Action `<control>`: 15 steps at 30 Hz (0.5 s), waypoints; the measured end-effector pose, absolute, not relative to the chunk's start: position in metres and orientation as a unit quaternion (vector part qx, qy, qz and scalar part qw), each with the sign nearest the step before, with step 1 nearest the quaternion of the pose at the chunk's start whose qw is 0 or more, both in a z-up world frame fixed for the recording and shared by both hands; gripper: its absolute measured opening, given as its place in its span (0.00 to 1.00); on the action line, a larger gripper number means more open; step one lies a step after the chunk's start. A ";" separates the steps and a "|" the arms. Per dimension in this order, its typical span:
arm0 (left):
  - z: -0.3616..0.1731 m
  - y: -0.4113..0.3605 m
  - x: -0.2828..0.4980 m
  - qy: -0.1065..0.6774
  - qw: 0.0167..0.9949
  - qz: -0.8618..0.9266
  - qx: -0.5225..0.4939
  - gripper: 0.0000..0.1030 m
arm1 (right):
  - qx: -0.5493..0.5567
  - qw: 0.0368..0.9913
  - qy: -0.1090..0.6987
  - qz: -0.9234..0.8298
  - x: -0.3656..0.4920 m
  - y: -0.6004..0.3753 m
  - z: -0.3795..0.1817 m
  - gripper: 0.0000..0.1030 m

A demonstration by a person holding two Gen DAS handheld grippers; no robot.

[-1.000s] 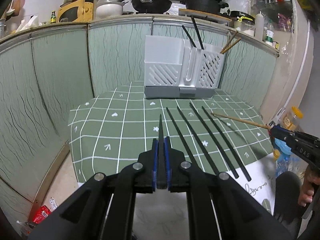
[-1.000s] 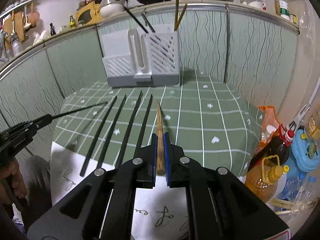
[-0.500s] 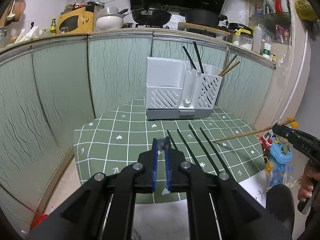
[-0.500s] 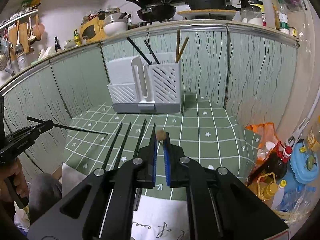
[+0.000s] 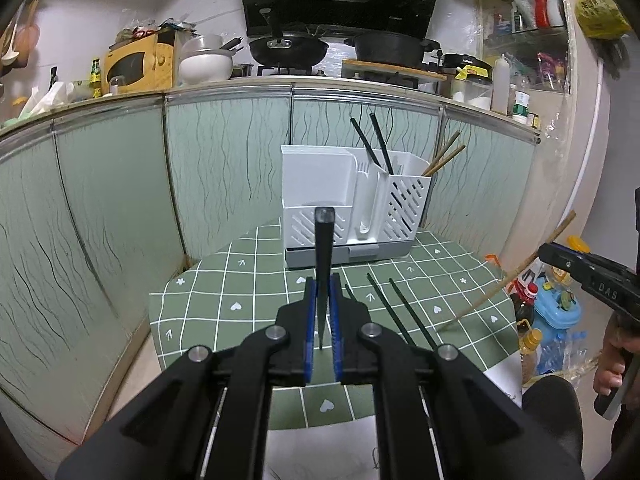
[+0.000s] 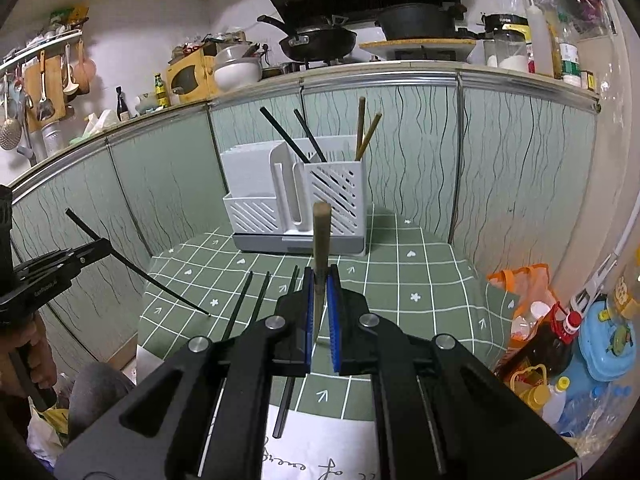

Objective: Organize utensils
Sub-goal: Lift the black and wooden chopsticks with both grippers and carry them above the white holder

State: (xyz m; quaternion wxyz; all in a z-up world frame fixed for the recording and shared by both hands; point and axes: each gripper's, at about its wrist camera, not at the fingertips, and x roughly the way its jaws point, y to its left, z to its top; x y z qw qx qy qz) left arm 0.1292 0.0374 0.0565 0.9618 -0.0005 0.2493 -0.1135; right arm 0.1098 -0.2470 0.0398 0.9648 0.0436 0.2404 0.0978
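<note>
Green tablecloth [image 5: 248, 292] below — each claw clenches one chopstick, black chopstick [image 5: 323, 248] and wooden chopstick [image 6: 320, 240] pointing upward.

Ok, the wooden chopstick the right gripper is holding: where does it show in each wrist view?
Left wrist view: the wooden chopstick slants across the right edge, clamped in the right gripper, tip down over the tablecloth.
Right wrist view: it stands centre frame, end-on, between the blue pads.
Shared landmark: the white utensil holder at the table's back.

Green checked tablecloth [image 5: 248, 300], white utensil rack [image 5: 352, 208] at back, black chopsticks [image 5: 408, 312] lying loose
</note>
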 end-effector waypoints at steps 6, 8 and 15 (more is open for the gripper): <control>0.064 0.033 0.134 0.256 0.958 -0.131 0.006 0.06 | 0.037 0.967 0.234 0.096 0.111 -0.248 0.049 0.06; 0.068 0.032 0.138 0.261 0.955 -0.141 0.005 0.06 | 0.034 0.968 0.231 0.095 0.112 -0.248 0.053 0.06; 0.090 0.016 0.145 0.243 0.956 -0.161 0.024 0.06 | 0.033 0.969 0.226 0.097 0.123 -0.254 0.068 0.06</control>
